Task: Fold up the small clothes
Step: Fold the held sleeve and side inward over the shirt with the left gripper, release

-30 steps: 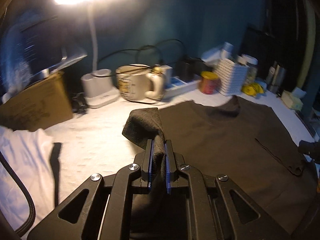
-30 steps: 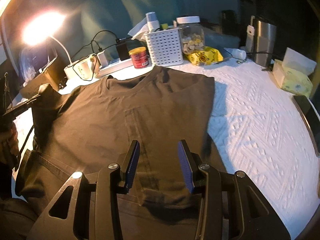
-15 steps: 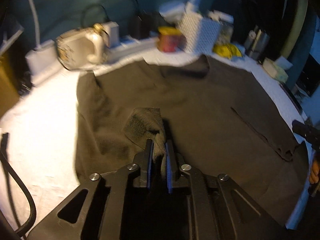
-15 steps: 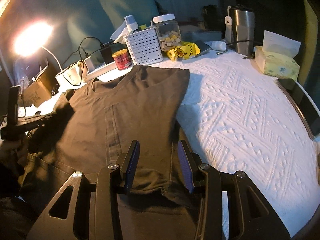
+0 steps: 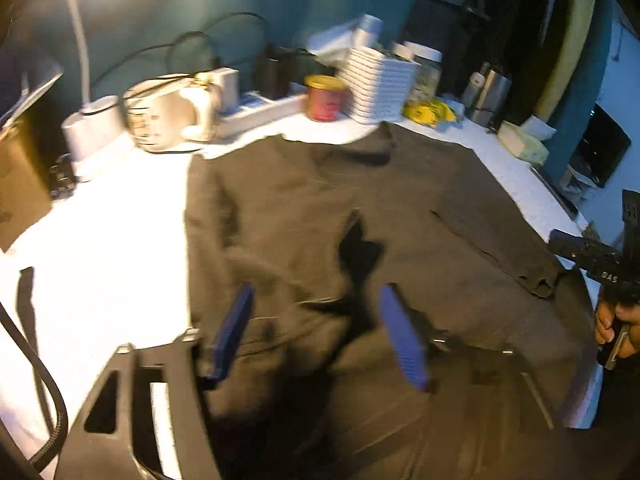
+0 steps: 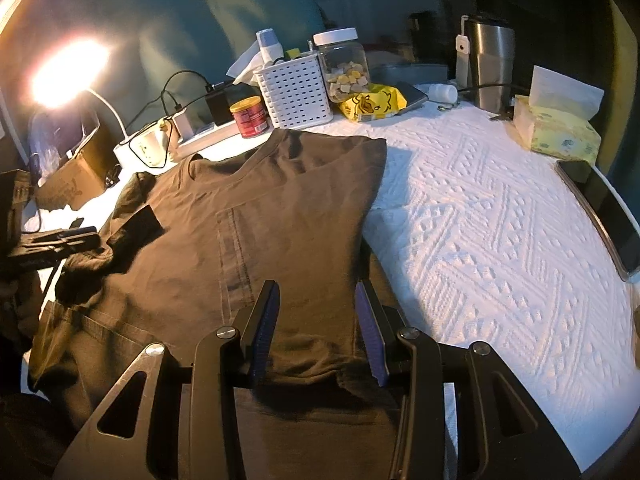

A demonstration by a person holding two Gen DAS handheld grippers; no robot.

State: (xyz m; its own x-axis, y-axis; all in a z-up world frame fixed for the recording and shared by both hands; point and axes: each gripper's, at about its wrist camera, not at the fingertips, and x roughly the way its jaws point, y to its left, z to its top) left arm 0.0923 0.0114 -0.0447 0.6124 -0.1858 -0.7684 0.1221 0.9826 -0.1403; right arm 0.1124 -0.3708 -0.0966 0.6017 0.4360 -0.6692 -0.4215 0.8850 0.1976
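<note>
**Ana:** White quilted cover on the table, teal wall behind, one lamp glaring. Where's the garment?

**Ben:** One dark shirt lies flat on the cover, collar toward the clutter at the back. Its right side is folded in, leaving a straight edge; the left sleeve lies turned in over the body.

**Ana:** And the claws?

**Ben:** Two. The left claw is spread wide with nothing between its pads, low over the shirt's left part, though that view is blurred. The right claw is also released, jaws apart over the hem by the folded edge, holding nothing.

**Ana:** How will it handle?

**Ben:** Soft and light, I'd say; limp knit that sags and creases wherever it's lifted. I'd pinch it at a hem or folded edge, where the layers give the pads something to bite, and take both corners together so it doesn't droop.

**Ana:** What else is about?

**Ben:** One white basket, one red tin, one jar of snacks, one yellow packet, one steel tumbler, one tissue pack, and one phone at the right edge.
</note>
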